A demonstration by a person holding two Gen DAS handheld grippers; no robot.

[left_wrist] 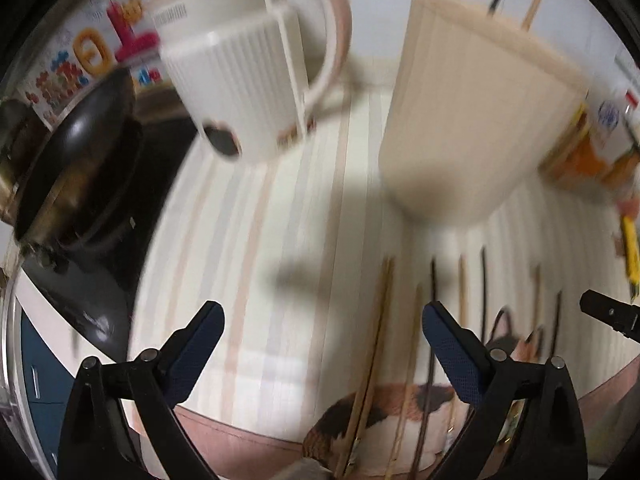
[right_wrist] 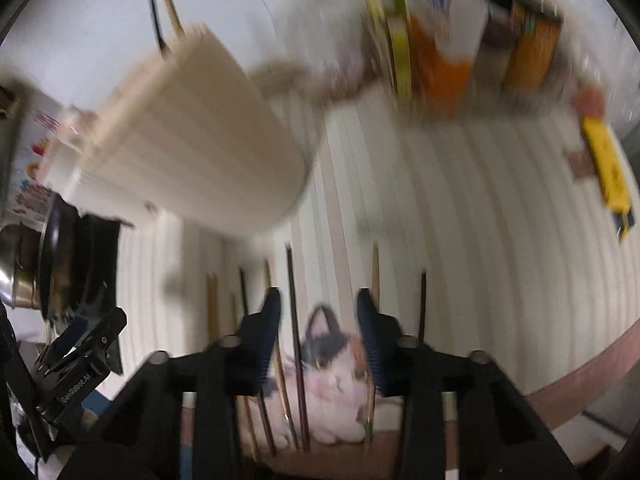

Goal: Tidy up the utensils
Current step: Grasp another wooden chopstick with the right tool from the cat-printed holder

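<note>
Several wooden and dark chopsticks (left_wrist: 376,344) lie side by side on a striped mat with a cat picture (left_wrist: 280,240); they also show in the right wrist view (right_wrist: 294,320). A cream ribbed holder (left_wrist: 472,120) stands behind them with two chopsticks in it; it also shows in the right wrist view (right_wrist: 192,140). A white divided holder (left_wrist: 248,68) stands to its left. My left gripper (left_wrist: 322,328) is open and empty above the mat. My right gripper (right_wrist: 316,308) is open above the chopsticks, one dark stick between its fingers, not gripped.
A dark pan on a stove (left_wrist: 76,160) sits at the left. Packets and boxes (right_wrist: 460,40) stand at the back right. A yellow tool (right_wrist: 606,164) lies at the right of the mat (right_wrist: 480,220). Both views are blurred.
</note>
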